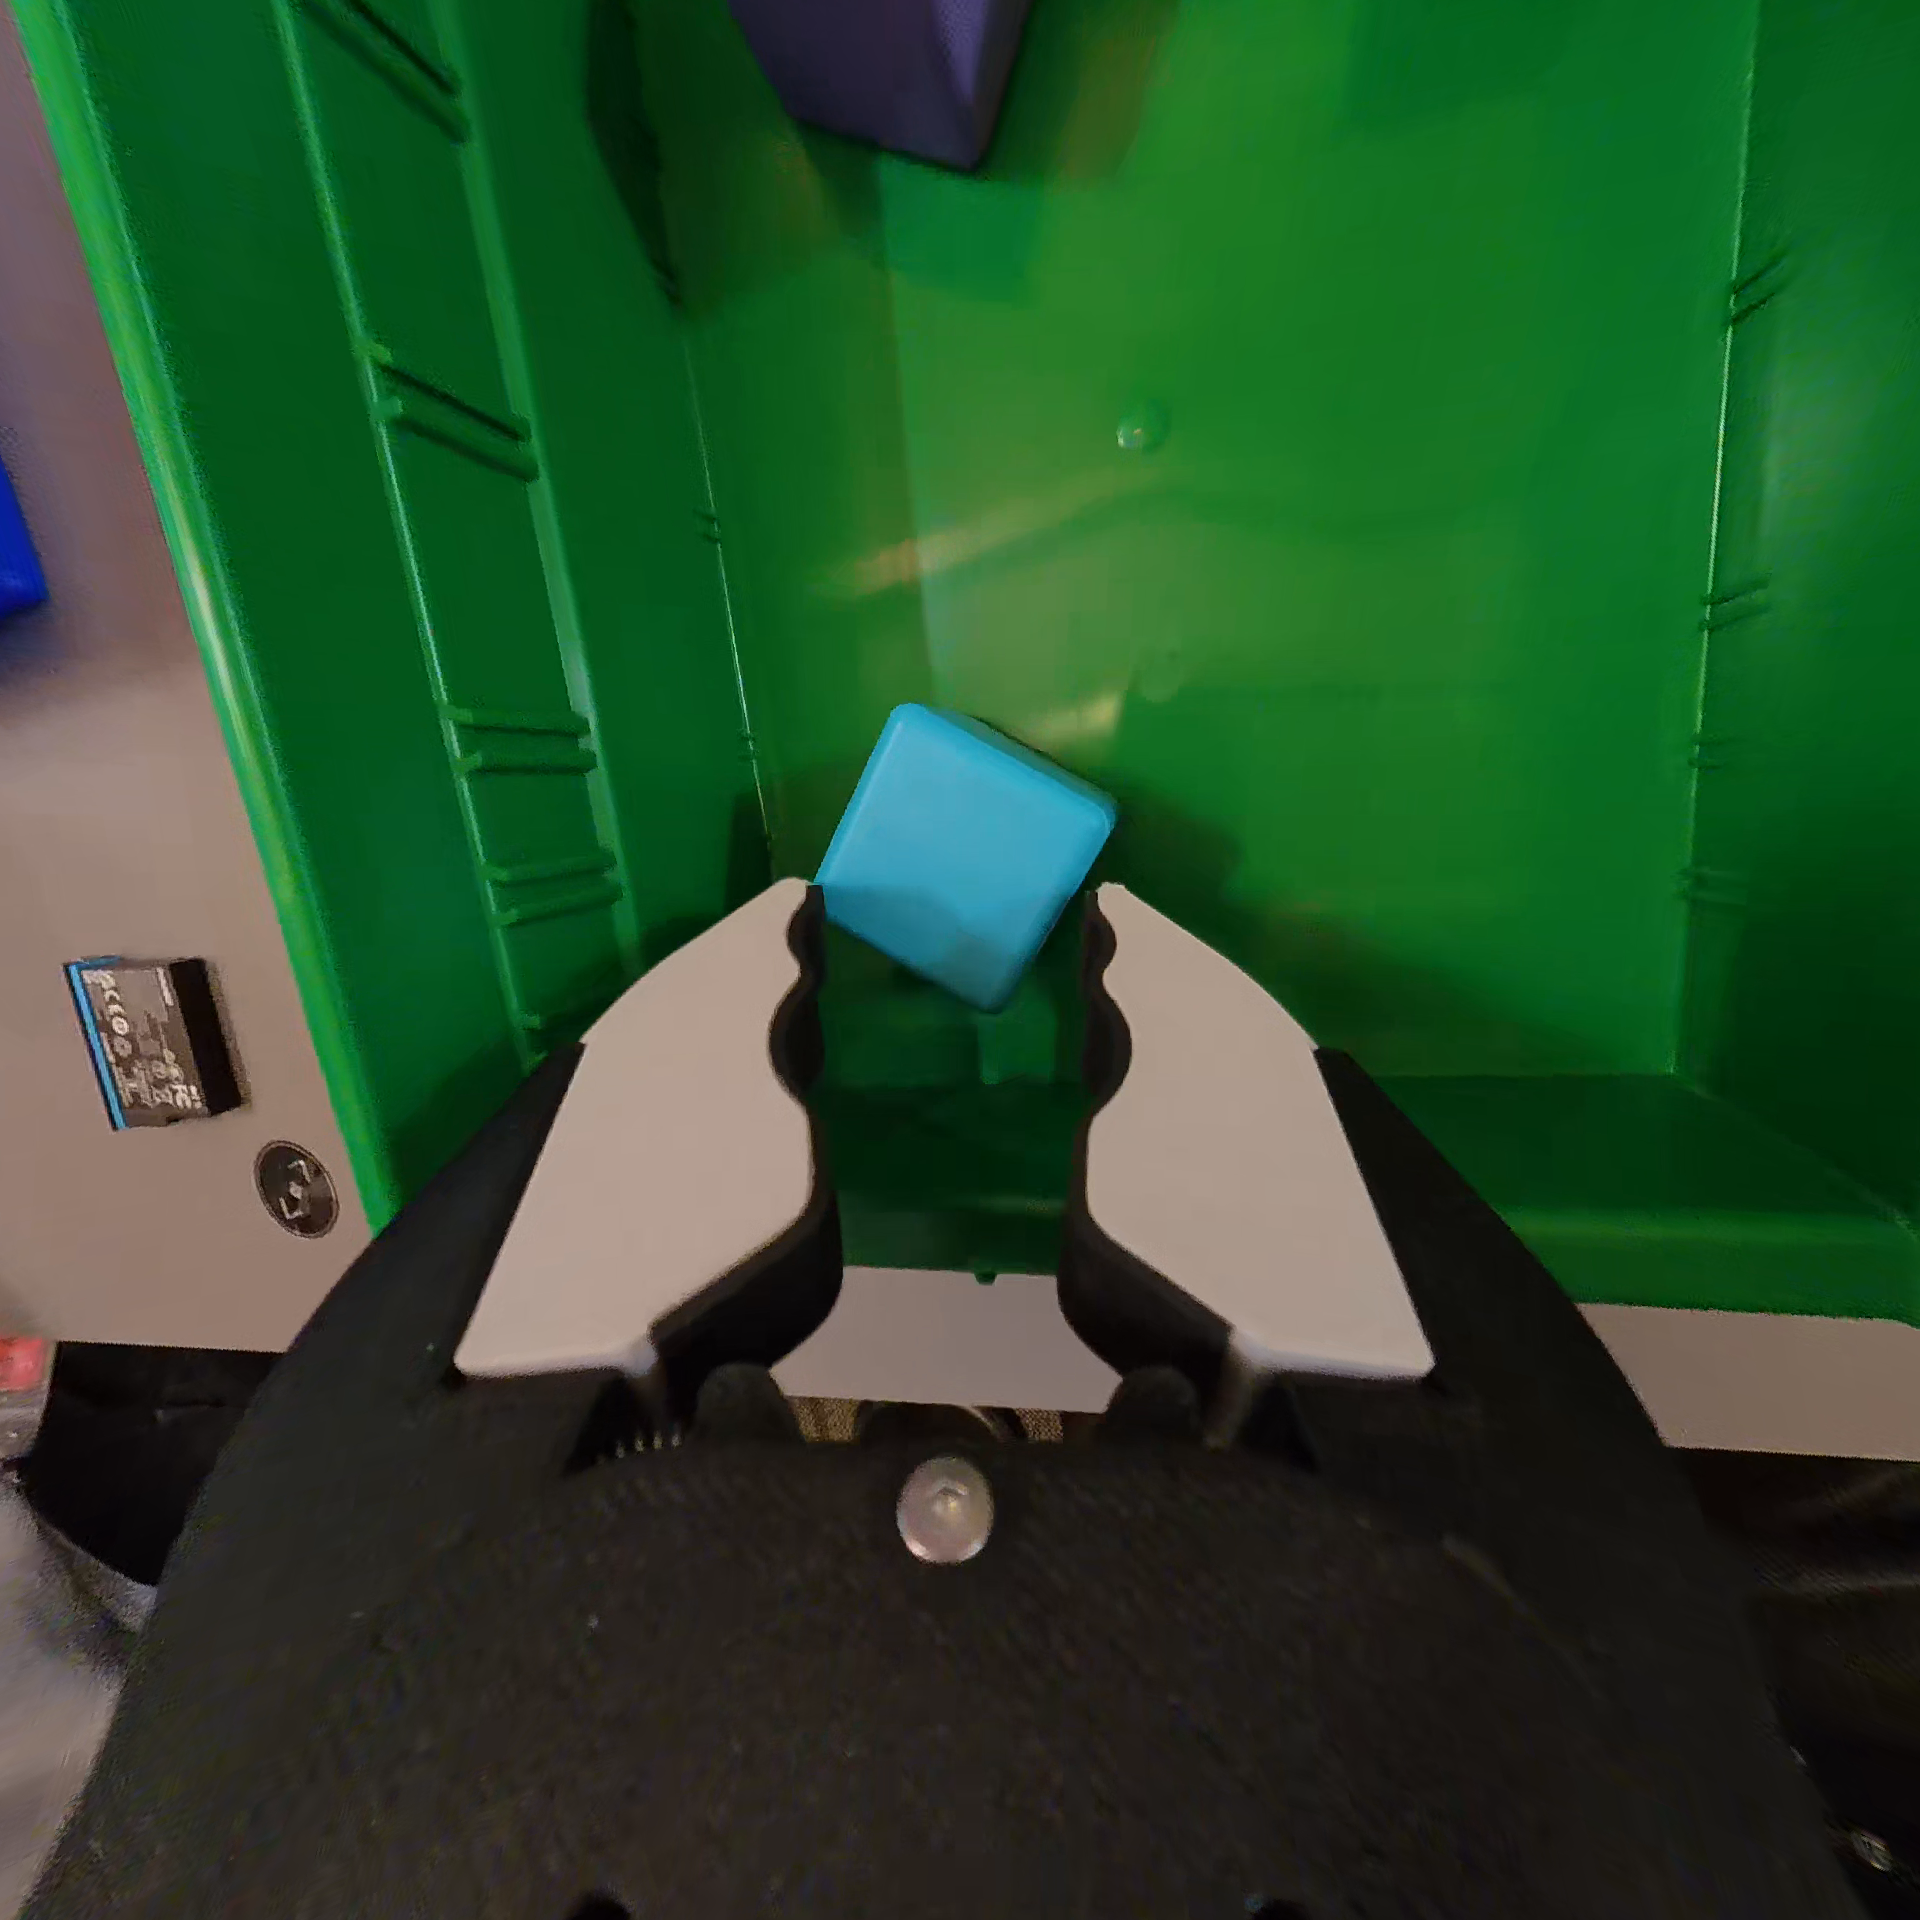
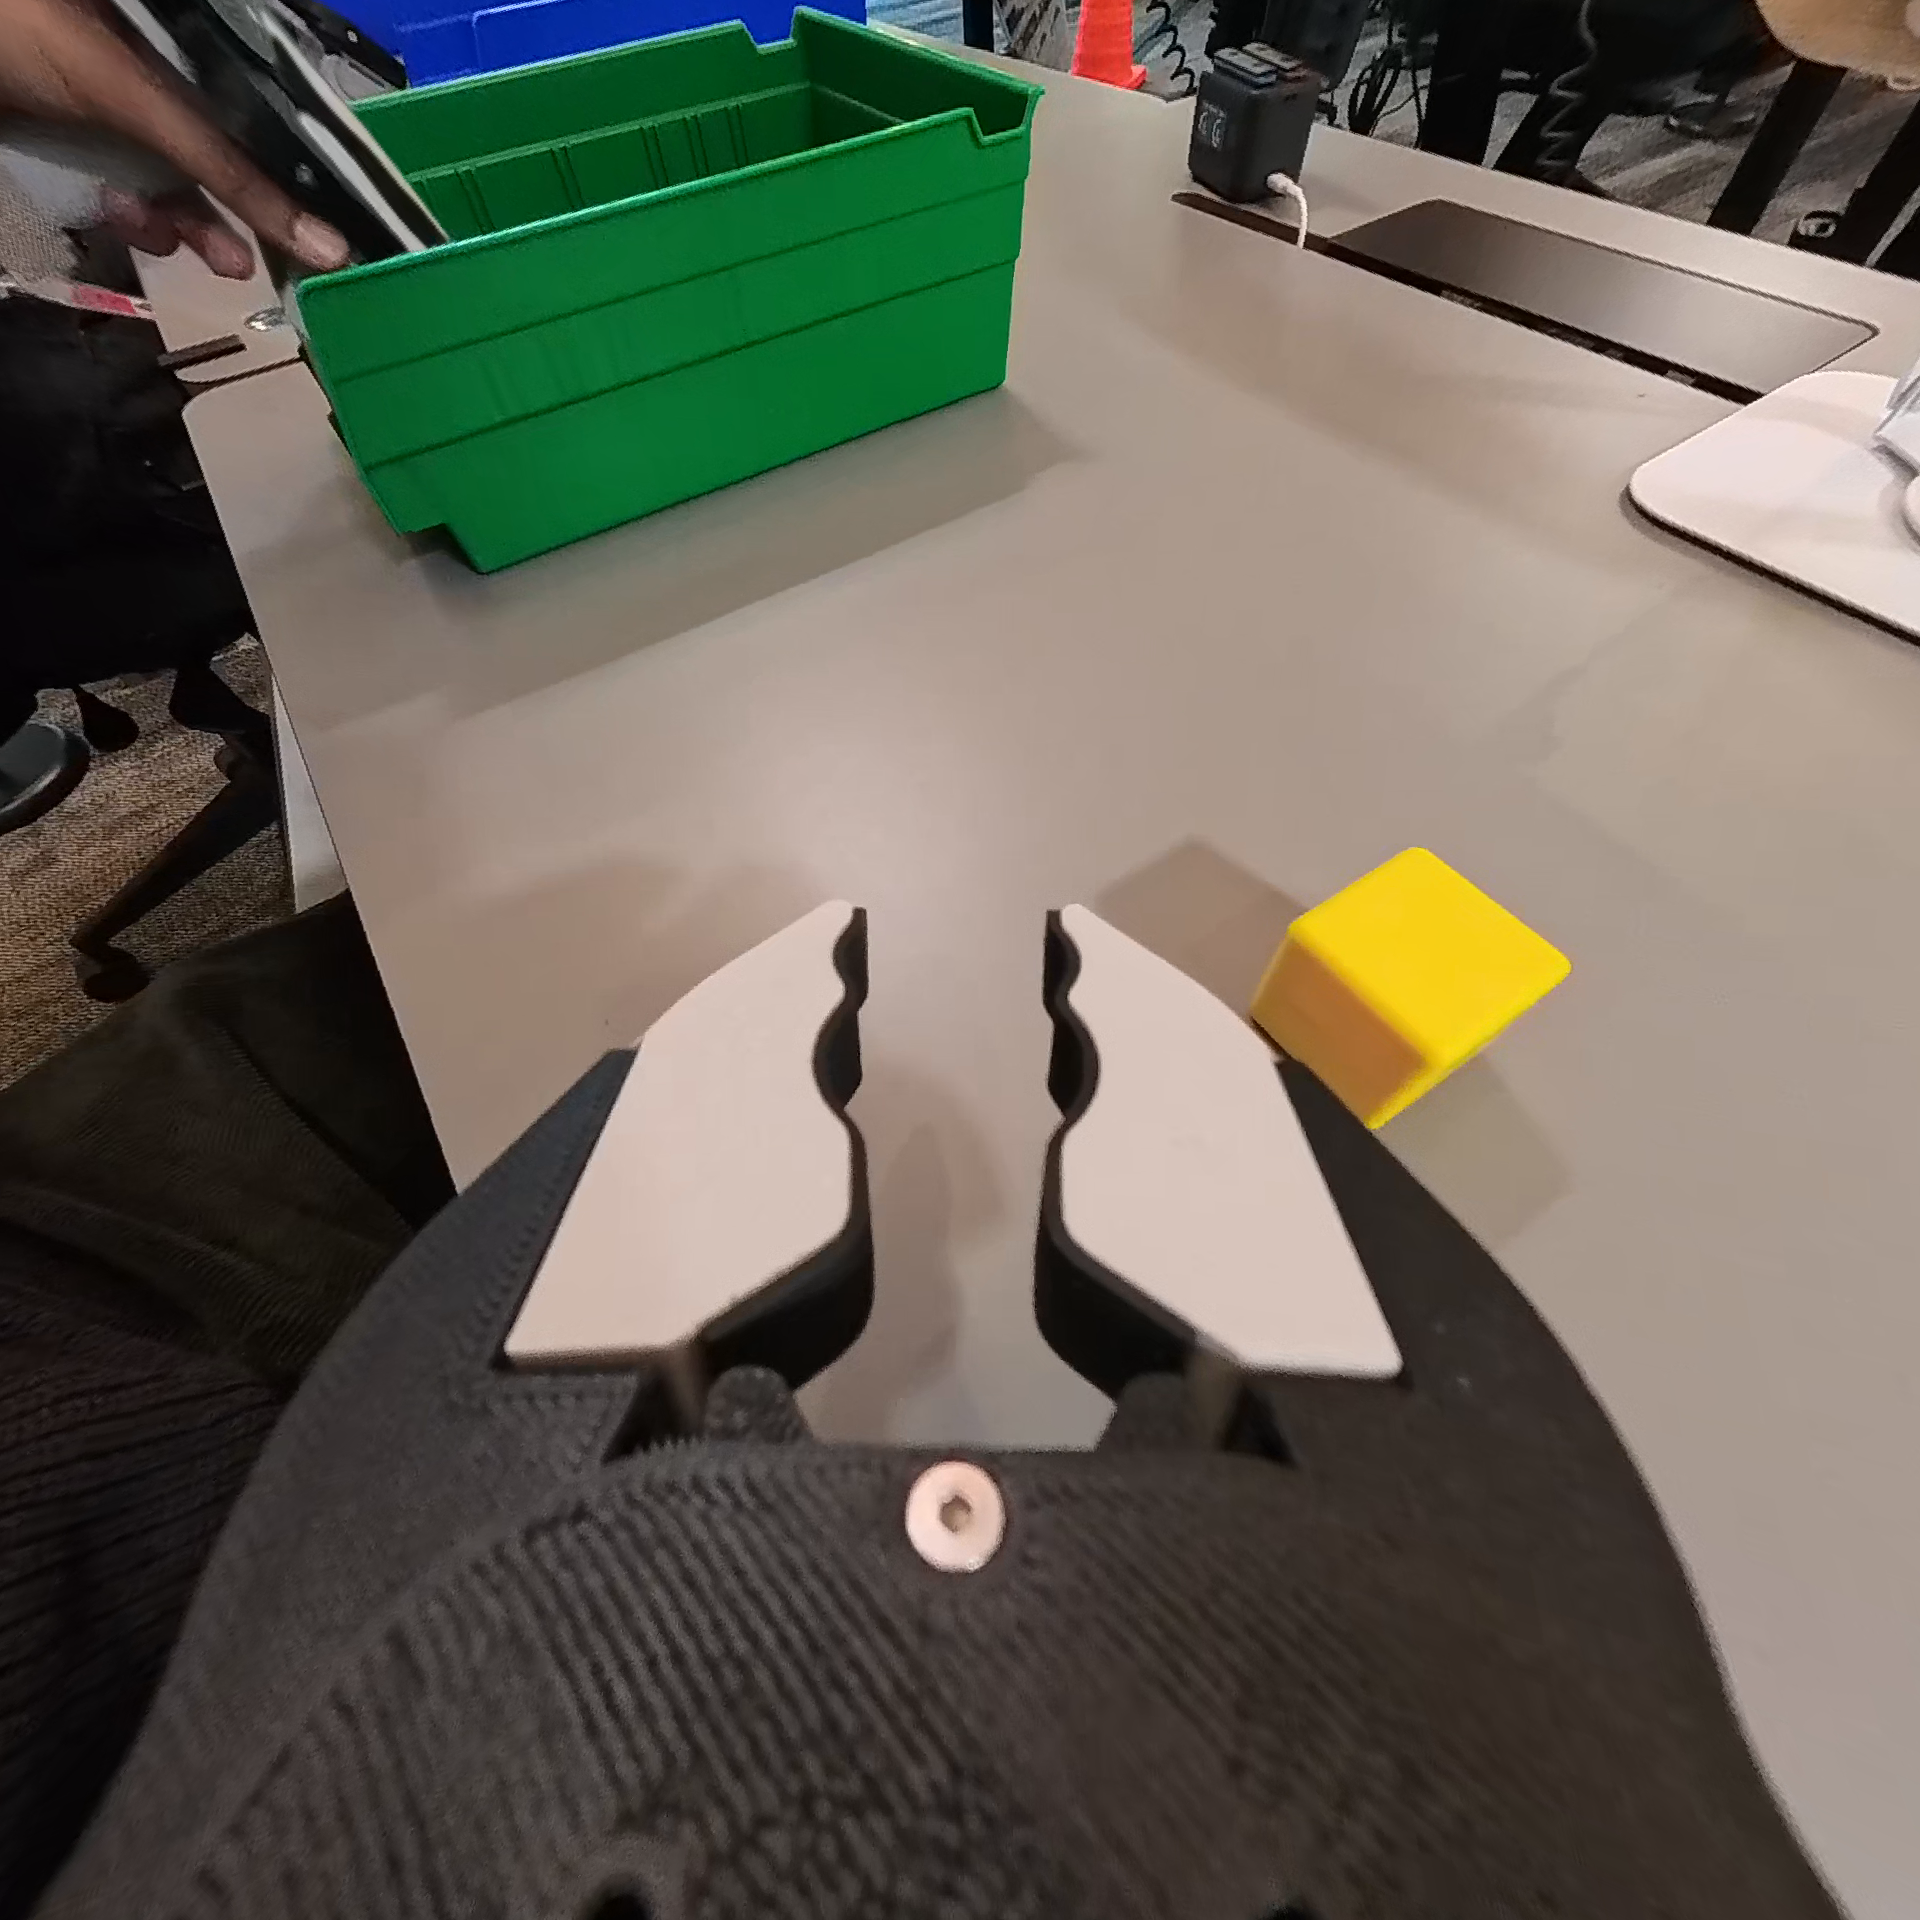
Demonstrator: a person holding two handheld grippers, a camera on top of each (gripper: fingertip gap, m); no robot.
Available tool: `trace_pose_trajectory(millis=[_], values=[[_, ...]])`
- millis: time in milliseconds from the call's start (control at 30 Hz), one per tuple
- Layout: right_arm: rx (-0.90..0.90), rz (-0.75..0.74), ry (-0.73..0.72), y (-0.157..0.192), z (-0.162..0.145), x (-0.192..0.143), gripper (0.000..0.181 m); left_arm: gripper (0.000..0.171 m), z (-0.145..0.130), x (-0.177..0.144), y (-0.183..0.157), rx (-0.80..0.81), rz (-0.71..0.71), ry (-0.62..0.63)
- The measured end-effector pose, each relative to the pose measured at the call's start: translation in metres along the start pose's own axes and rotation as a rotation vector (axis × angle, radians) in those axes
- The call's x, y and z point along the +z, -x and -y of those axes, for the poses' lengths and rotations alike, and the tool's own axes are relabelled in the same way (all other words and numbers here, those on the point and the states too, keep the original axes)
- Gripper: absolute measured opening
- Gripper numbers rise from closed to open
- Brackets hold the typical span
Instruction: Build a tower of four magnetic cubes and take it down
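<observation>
My left gripper (image 1: 951, 894) points down into a green bin (image 1: 1351, 520). Its jaws stand wide apart. A light blue cube (image 1: 961, 852) hangs tilted, one corner down, right at the fingertips and above the bin floor; its lower part is blurred. My right gripper (image 2: 954, 914) is open and empty, low over the grey table (image 2: 1143, 675). A yellow cube (image 2: 1403, 977) sits on the table just right of its right finger. In the right wrist view the green bin (image 2: 686, 343) stands at the far left, with the left gripper (image 2: 312, 135) and a hand at its left end.
A dark blue object (image 1: 883, 73) lies at the bin's far end. A black labelled item (image 1: 156, 1039) lies on the table left of the bin. A blue bin (image 2: 582, 31), a black charger (image 2: 1247, 125) and a white pad (image 2: 1787, 499) are farther off. My hands' fingertips stand some 45 cm from each other. The yellow cube (image 2: 1403, 977) lies some 8 cm from my right tips, 45 cm from my left tips.
</observation>
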State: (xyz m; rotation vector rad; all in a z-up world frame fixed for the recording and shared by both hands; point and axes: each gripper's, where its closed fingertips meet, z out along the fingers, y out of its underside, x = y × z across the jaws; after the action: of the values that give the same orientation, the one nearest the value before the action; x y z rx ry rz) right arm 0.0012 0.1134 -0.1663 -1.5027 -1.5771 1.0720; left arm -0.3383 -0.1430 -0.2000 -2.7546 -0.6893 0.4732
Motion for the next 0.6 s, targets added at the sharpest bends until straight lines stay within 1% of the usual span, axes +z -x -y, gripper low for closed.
trace_pose_trajectory(millis=[100, 200, 267, 367, 500, 600], values=[[0.005, -0.011, -0.002, -0.002, -0.001, -0.003, 0.033, 0.049, 0.008, 0.002, -0.002, 0.009, -0.003, -0.019], [0.01, -0.019, -0.005, -0.004, -0.001, -0.006, 0.033, 0.049, 0.02, 0.003, -0.01, 0.042, -0.035, -0.072], [0.009, -0.024, -0.006, -0.004, -0.001, -0.007, 0.033, 0.052, 0.024, 0.004, -0.012, 0.031, -0.024, -0.075], [0.005, -0.026, -0.003, -0.005, -0.002, -0.007, 0.033, 0.058, 0.031, 0.001, -0.007, -0.035, 0.023, -0.079], [0.01, -0.025, -0.008, -0.005, -0.001, -0.008, 0.033, 0.063, 0.046, -0.004, -0.009, -0.195, -0.043, -0.157], [0.008, -0.025, -0.007, -0.004, -0.002, -0.008, 0.033, 0.066, 0.047, 0.0, -0.007, -0.244, -0.047, -0.168]])
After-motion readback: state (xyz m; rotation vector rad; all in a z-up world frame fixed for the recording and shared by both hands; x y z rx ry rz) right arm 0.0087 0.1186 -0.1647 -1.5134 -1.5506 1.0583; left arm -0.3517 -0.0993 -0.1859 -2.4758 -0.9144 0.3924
